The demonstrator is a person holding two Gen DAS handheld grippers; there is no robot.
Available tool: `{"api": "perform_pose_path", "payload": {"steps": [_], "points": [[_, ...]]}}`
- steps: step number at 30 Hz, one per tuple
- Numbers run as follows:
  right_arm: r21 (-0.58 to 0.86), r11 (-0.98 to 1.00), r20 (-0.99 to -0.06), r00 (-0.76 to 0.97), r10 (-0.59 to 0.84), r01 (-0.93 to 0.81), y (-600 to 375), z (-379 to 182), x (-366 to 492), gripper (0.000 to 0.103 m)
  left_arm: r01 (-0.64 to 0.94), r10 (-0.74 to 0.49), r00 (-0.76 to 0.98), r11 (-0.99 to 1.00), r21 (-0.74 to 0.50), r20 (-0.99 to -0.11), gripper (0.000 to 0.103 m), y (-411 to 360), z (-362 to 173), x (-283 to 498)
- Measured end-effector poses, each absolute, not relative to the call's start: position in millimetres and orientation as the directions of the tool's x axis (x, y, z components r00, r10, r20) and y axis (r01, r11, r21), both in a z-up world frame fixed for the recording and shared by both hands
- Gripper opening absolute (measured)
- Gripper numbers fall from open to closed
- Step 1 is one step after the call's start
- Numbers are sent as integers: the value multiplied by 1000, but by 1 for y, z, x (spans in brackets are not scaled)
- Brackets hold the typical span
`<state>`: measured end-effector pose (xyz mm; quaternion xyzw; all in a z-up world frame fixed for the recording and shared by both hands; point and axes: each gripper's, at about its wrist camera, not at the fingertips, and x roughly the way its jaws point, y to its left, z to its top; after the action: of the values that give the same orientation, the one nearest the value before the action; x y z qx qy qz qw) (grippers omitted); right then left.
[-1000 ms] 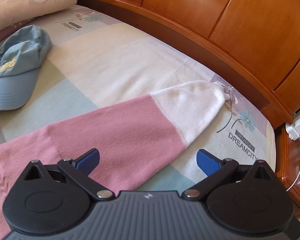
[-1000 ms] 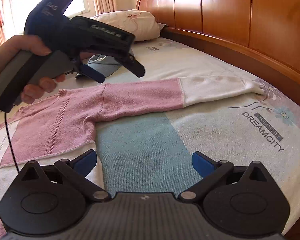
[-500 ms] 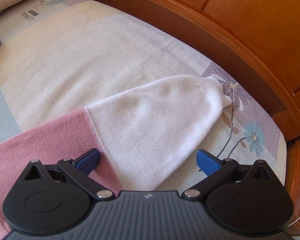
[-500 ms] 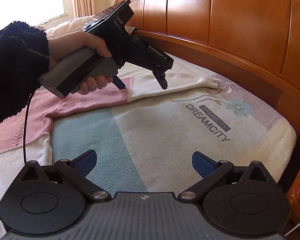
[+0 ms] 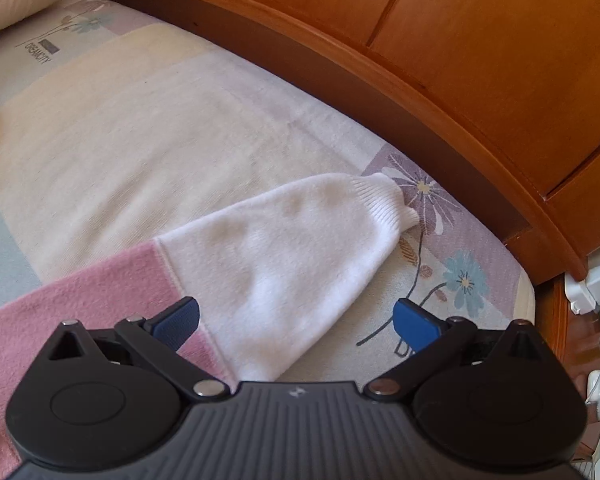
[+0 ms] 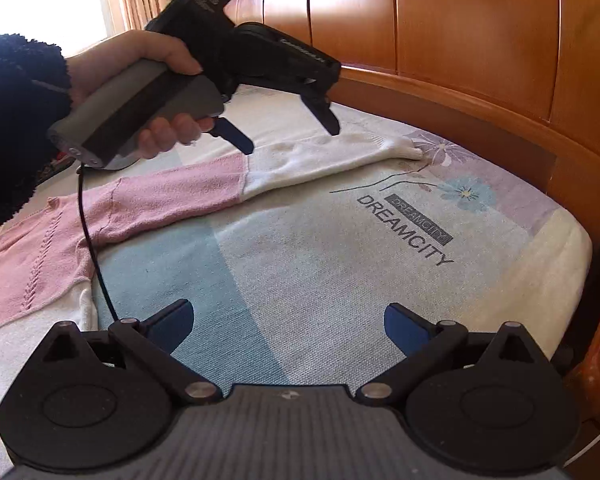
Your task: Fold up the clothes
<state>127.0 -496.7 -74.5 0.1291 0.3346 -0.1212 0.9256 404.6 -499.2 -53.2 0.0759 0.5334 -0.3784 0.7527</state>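
Sweater (image 6: 52, 248) is lying flat on bed (image 6: 340, 280), sleeve (image 5: 284, 248) stretched twd headboard. Left tool (image 5: 296, 320) is hovering spread wide over the cuff end (likely lining up a pinch) — right tool (image 6: 286, 326) is waiting agape, empty.

The word "DREAMCITY" is printed in big dark letters on the bed sheet (image 6: 380, 280), near the blue flower at the right. Just above it the same word is printed again, small and pale, inside a grey box. In the left wrist view, "DREAMCITY" is also seen on the sheet at the far left, under a grey box. Pale letters are marked on the left gripper (image 6: 288, 132), but they cannot be read for sure.
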Motion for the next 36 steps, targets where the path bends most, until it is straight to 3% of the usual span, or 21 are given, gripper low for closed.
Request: {"api": "perform_pose_path", "payload": {"steps": [5,10,18,24,30,36], "points": [[201,933,-641,760,-105,298,-498,-74,127,103,582,-463,144,755,-303,-875,102,-491,-76,412],[192,934,-648,753,-110,302,-498,-76,130,103,628,-543,34,665,-405,-839,102,-516,-61,399],[190,919,-656,741,-144,346,-507,-77,125,103,650,-370,101,727,-220,-924,102,-510,-65,384],[242,914,-662,744,-91,327,-510,-79,126,103,699,-435,-18,639,-323,-900,102,-510,-55,365],[229,912,-674,732,-102,339,-508,-81,128,103,745,-459,63,613,-264,-886,102,-539,-43,362],[232,901,-677,726,-121,366,-514,-82,125,103,737,-470,99,627,-253,-877,102,-579,-63,382]]}}
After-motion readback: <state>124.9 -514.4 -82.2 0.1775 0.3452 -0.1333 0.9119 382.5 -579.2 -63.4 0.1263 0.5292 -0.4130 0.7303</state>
